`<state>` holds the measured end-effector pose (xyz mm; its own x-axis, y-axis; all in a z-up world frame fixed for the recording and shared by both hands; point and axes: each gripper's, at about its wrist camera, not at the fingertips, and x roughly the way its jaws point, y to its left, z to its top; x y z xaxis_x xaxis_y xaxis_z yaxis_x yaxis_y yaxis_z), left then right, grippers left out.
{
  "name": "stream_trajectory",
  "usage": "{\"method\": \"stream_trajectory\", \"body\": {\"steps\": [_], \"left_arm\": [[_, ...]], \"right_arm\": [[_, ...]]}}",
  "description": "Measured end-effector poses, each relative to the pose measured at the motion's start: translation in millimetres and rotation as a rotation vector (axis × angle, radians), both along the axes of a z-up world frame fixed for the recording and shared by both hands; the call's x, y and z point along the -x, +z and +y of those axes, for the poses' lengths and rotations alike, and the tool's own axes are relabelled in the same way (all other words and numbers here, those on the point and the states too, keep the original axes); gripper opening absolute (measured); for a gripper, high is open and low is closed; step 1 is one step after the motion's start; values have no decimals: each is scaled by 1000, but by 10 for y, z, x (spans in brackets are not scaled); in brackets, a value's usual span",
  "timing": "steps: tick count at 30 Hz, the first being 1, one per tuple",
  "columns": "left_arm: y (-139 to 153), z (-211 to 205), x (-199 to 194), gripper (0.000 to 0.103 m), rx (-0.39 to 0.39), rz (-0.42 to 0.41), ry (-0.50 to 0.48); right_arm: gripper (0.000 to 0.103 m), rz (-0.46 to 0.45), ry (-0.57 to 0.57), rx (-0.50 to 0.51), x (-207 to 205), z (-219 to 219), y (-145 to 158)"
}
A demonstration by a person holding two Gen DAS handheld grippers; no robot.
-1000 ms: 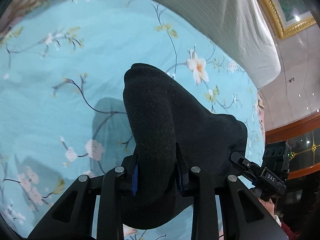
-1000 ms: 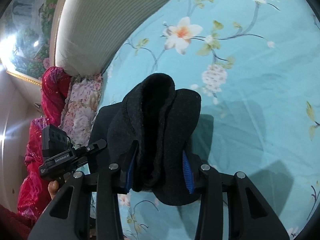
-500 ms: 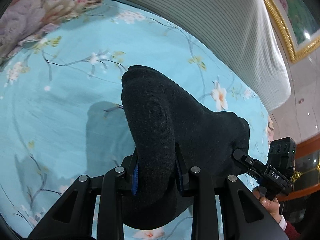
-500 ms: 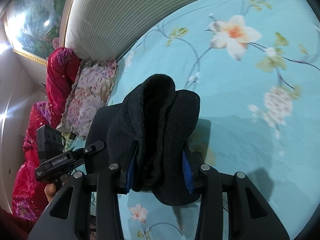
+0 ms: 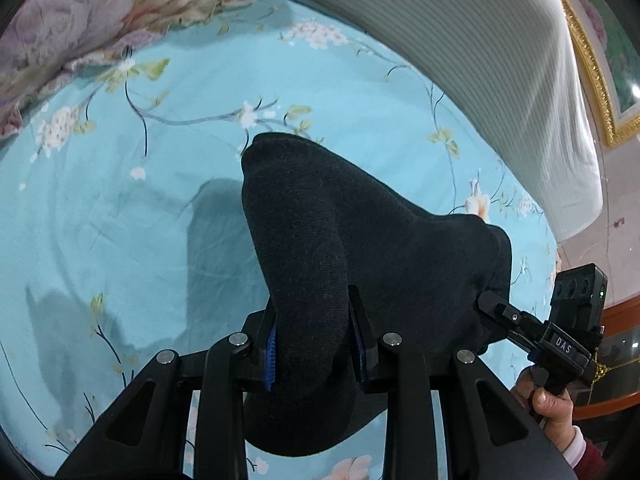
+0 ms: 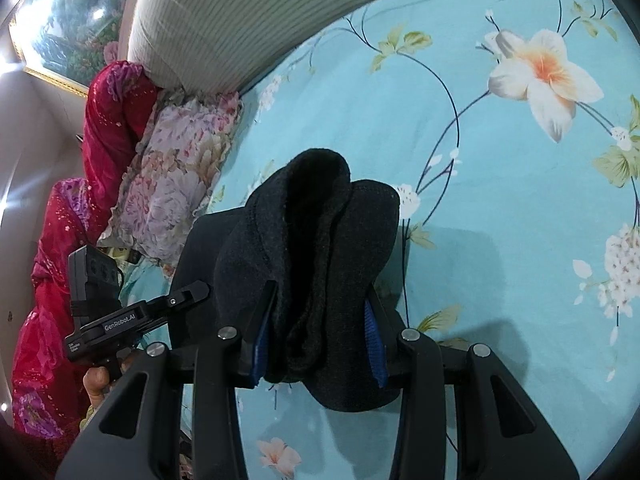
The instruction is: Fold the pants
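Note:
Thick black knitted pants (image 5: 380,240) hang bunched above the turquoise flowered bed sheet (image 5: 120,220), held up at two places. My left gripper (image 5: 314,320) is shut on one thick fold of them. The cloth runs rightward from that fold to the right gripper's fingers (image 5: 496,310), with a hand below. In the right wrist view the pants (image 6: 320,220) bulge up between the blue pads, and my right gripper (image 6: 320,312) is shut on this doubled fold. The left gripper's fingers (image 6: 188,294) grip the cloth at the left. The lower part of the pants is hidden behind the grippers.
A pale flowered pillow (image 5: 100,12) lies at the bed's head beside a striped cream headboard cushion (image 5: 480,60). Red sequined cloth (image 6: 60,240) is piled past the pillow. A gilt picture frame (image 5: 592,80) hangs on the wall. Dark shadows fall on the sheet under the pants.
Both grippers have carried the pants across the bed toward the headboard. The flowered pillow has come into the left wrist view, and both grips are unchanged.

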<state>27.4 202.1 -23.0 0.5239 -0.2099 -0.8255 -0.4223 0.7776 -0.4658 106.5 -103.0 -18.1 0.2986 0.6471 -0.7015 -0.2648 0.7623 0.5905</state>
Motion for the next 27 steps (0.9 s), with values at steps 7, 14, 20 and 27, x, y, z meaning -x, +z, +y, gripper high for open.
{"method": "stream_trajectory", "body": {"steps": [7,14,20,27], "left_arm": [[-101,11,9,37,-1,12,-4],[-177,15,5,47,-10,30,-8],[-200,9,12,64,-42,43,-7],[-161,-21,57,70,-70,53,-3]], "right_arm": [[44,34,-10,6,-26,-54,-97],[53,45,-17,36,-32,-103,-161],[54,29,-20,58,-16,-125,-160],[57,1,-22,120,50,-90,-67]]}}
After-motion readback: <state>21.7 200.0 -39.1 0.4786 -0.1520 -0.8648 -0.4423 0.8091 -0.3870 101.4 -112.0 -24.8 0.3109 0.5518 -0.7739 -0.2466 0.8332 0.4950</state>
